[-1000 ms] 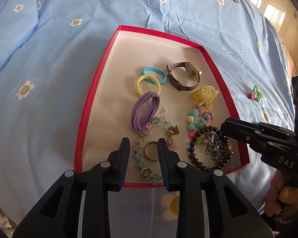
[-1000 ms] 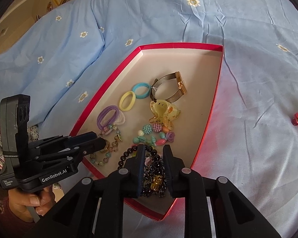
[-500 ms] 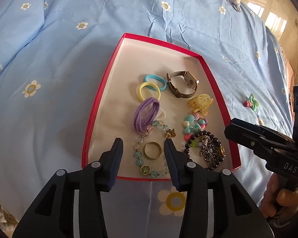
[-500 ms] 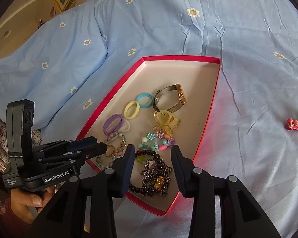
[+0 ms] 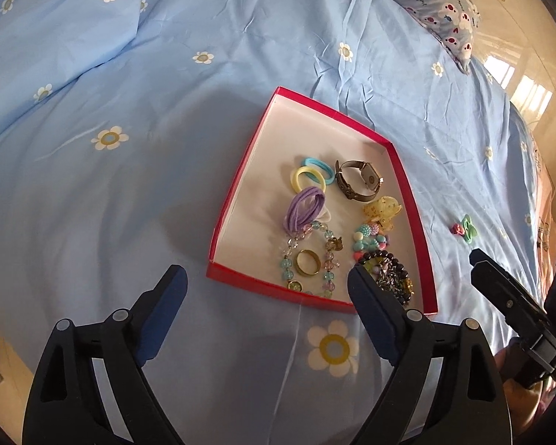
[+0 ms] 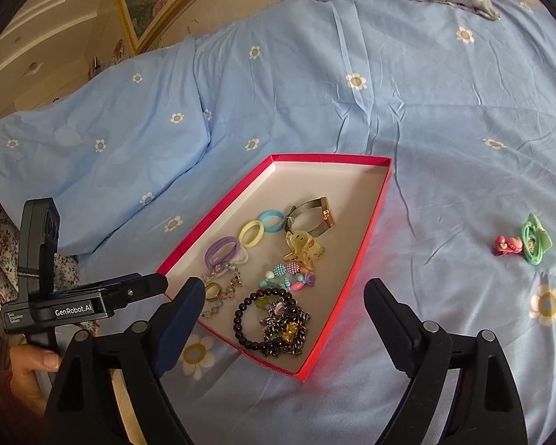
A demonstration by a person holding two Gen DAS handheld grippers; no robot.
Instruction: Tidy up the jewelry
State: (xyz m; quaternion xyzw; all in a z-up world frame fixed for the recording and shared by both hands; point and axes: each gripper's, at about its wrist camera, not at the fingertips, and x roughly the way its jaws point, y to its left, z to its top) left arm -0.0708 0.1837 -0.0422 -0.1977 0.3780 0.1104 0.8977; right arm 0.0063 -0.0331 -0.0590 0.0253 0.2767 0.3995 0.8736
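Jewelry lies gathered in a shallow red box (image 6: 367, 237) on a blue flowered bedspread (image 6: 315, 92); inside it, a metal-strap watch (image 6: 315, 215) sits toward the far end, with blue (image 6: 271, 221), yellow (image 6: 251, 233) and purple hair ties (image 6: 221, 250) beside it, a yellow hair claw (image 6: 303, 249) in the middle, a pastel bead bracelet (image 6: 289, 278) below that, and a gold ring (image 5: 307, 262) inside a loop of glass beads (image 5: 328, 259) at the near left; a black bead bracelet (image 6: 248, 319) tangled with a chain (image 6: 285, 324) fills the near corner. Two pieces lie outside, well apart from the box on its right: a small pink clip (image 6: 507, 244) touching a green hair tie (image 6: 533, 244).

Both tools hang above the near edge of the box with nothing in them; the left gripper (image 5: 265, 291) has its jaws spread wide, and the right gripper (image 6: 283, 306) is likewise wide apart and empty.

The step in hand looks like the gap between placements, with most items boxed and the two strays left to collect. The next move probably falls to the right gripper, being nearer: swing out over the bedspread, come down on the pink clip or green tie, and pinch it cleanly off the soft cloth without snagging the fabric; since the two touch, one may drag the other.
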